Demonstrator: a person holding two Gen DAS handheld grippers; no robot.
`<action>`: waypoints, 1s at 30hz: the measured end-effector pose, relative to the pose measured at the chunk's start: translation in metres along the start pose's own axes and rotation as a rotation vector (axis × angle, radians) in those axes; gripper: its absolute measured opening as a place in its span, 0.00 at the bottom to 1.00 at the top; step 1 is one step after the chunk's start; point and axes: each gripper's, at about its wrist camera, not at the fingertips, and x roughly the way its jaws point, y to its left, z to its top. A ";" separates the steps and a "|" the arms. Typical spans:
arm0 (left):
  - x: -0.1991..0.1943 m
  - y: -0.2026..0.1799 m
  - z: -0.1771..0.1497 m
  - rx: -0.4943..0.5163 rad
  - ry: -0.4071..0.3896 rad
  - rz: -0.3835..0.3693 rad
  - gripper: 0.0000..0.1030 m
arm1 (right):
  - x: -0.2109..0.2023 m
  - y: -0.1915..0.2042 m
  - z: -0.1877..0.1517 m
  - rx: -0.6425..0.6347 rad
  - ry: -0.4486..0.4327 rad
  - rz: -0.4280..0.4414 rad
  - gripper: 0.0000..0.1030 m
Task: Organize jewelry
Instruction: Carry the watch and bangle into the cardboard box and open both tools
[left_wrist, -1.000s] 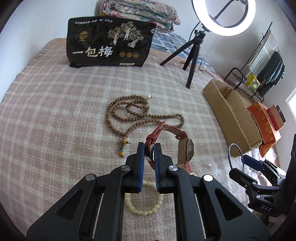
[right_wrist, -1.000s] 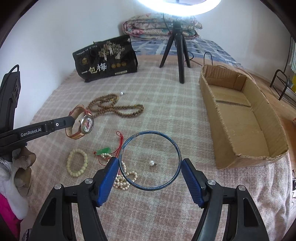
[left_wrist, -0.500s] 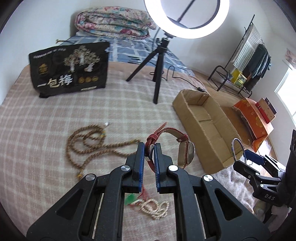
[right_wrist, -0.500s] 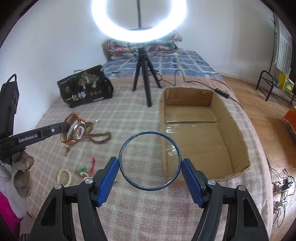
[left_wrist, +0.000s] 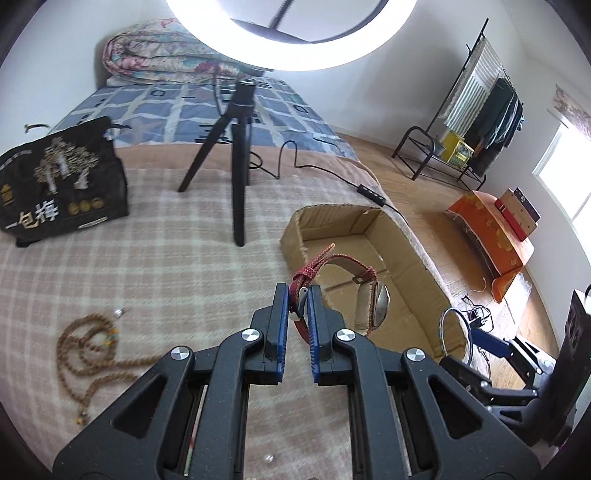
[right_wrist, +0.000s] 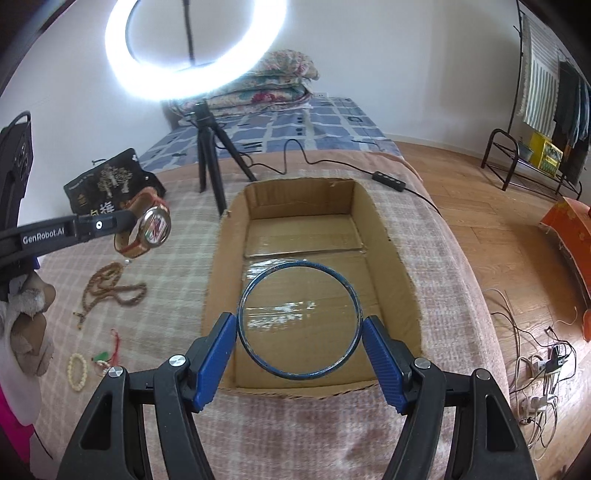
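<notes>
My left gripper (left_wrist: 297, 295) is shut on the red strap of a wristwatch (left_wrist: 373, 306), held in the air beside the near left corner of a cardboard box (left_wrist: 291, 236); the watch also shows in the right wrist view (right_wrist: 155, 225). My right gripper (right_wrist: 298, 332) is shut on a thin blue bangle (right_wrist: 295, 376) and holds it above the near part of the box (right_wrist: 218, 280). A brown bead necklace (right_wrist: 110, 288), a cream bead bracelet (right_wrist: 77, 371) and a red-corded green pendant (right_wrist: 103, 356) lie on the checked blanket to the left.
A ring light on a black tripod (right_wrist: 207, 147) stands behind the box, its cable (right_wrist: 391, 181) trailing right. A black printed bag (left_wrist: 62, 184) lies at the back left. Folded quilts (right_wrist: 266, 81) lie at the bed's head. The bed edge and floor cables (right_wrist: 535, 362) are to the right.
Both grippers have moved right and up from the jewelry pile to the cardboard box, carrying the watch and the bangle. The bangle now hangs over the box.
</notes>
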 end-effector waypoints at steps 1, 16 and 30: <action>0.007 -0.004 0.003 0.002 0.004 -0.001 0.08 | 0.003 -0.004 0.001 0.003 0.002 -0.004 0.70; 0.070 -0.040 0.017 0.012 0.055 -0.006 0.08 | 0.031 -0.031 0.001 0.025 0.036 -0.023 0.70; 0.059 -0.050 0.015 0.042 0.018 0.007 0.40 | 0.026 -0.025 -0.001 0.009 0.026 -0.040 0.82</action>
